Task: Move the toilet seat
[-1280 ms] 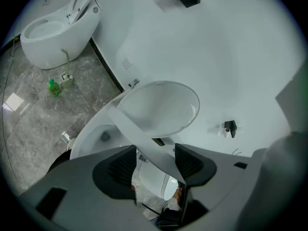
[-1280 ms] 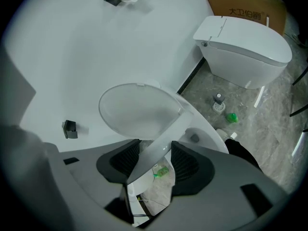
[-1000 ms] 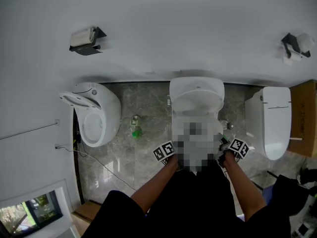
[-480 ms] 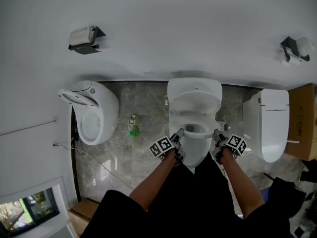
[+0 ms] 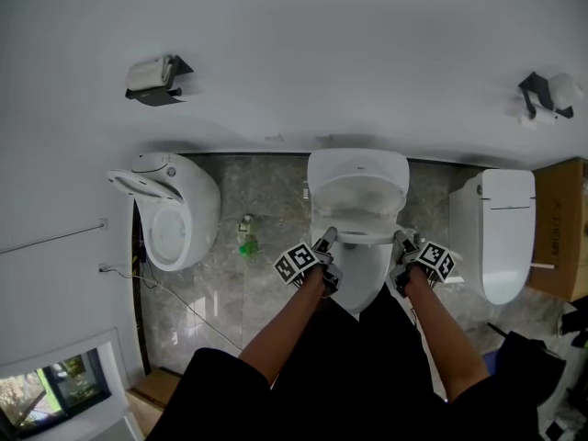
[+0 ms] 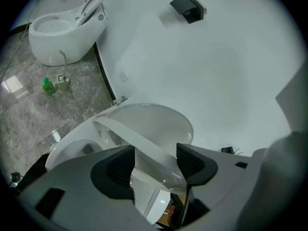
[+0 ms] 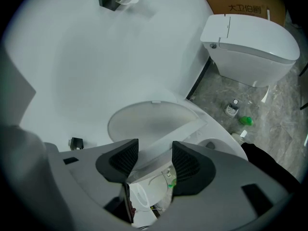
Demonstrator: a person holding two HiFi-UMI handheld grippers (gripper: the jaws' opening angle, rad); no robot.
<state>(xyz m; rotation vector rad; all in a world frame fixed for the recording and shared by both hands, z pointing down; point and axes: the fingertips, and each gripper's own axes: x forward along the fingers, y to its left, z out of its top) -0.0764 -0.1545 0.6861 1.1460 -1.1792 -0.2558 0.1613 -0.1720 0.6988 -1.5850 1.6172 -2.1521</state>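
The middle toilet has its lid (image 5: pixel 356 186) upright against the wall. Its white seat (image 5: pixel 354 237) is tilted up off the bowl (image 5: pixel 360 278). My left gripper (image 5: pixel 328 240) holds the seat's left side and my right gripper (image 5: pixel 401 238) its right side. In the left gripper view the seat (image 6: pixel 120 131) runs between the pads of the left gripper (image 6: pixel 155 160), whose jaws have just been opening a little while the rim stays between them. In the right gripper view the seat (image 7: pixel 190 131) fills the gap of the right gripper (image 7: pixel 155 160).
An oval toilet (image 5: pixel 175 214) stands at the left and a closed one (image 5: pixel 503 232) at the right, beside a cardboard box (image 5: pixel 562 219). A green bottle (image 5: pixel 244 244) sits on the marble floor. Paper holders (image 5: pixel 154 76) (image 5: pixel 549 90) hang on the wall.
Both grippers have moved toward the wall and slightly up, and the seat has swung up from the bowl toward the lid.
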